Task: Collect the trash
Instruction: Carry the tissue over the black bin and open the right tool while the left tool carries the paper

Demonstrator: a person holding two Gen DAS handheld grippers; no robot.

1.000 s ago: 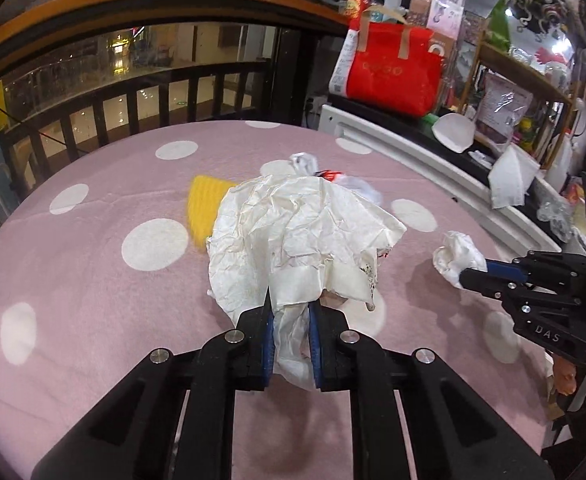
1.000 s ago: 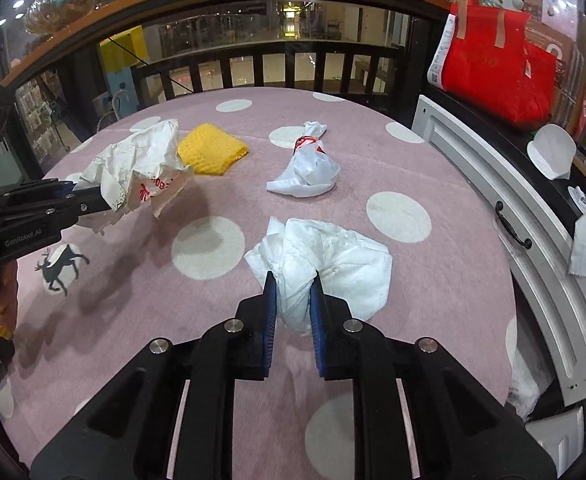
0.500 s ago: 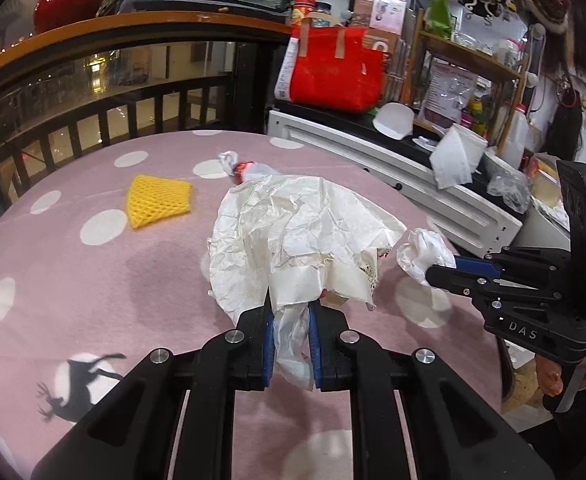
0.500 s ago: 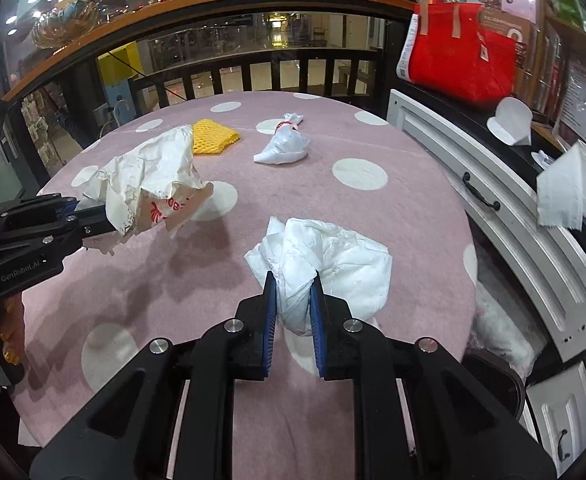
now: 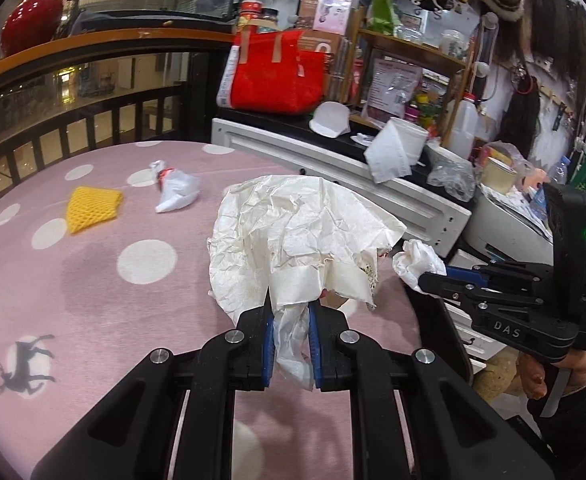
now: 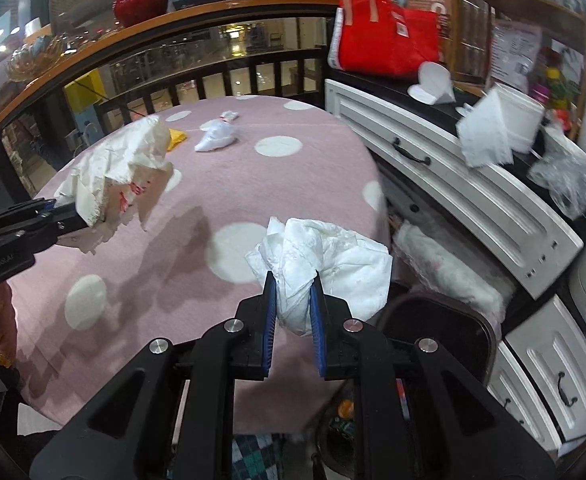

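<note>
Pink polka-dot cloth covers the round table (image 5: 93, 280), with a dark railing behind it and a cluttered white cabinet (image 6: 473, 184) off at three o'clock.

I have the left gripper (image 5: 289, 344) clamped on a big crumpled paper wrapper (image 5: 297, 236), pinched by its lower tail so the bulk fans out above the fingers, clear of the cloth. The right gripper (image 6: 293, 320) is closed on a wad of white tissue (image 6: 325, 264), gripped at its narrow end. From the right camera that wad hangs over the table's edge, and below it, at about five o'clock, I can see the dark rim of what I take to be a bin (image 6: 445, 320). My guess is both loads are being carried that way for dropping, which would explain why each is held lifted and not resting.

Two pieces are left on the cloth, well apart from my grippers: a yellow foam net (image 5: 93, 208) at ten o'clock in the left view, and just beside it a knotted white plastic bag (image 5: 177, 192) with a red tie, at eleven o'clock. Those would be next.

Between table and cabinet there is a bulky plastic-wrapped bundle (image 6: 445, 268), close to the bin's mouth; it could catch the wide wrapper. Loose tissue paper (image 6: 497, 128) drapes off the cabinet top, at two o'clock.
</note>
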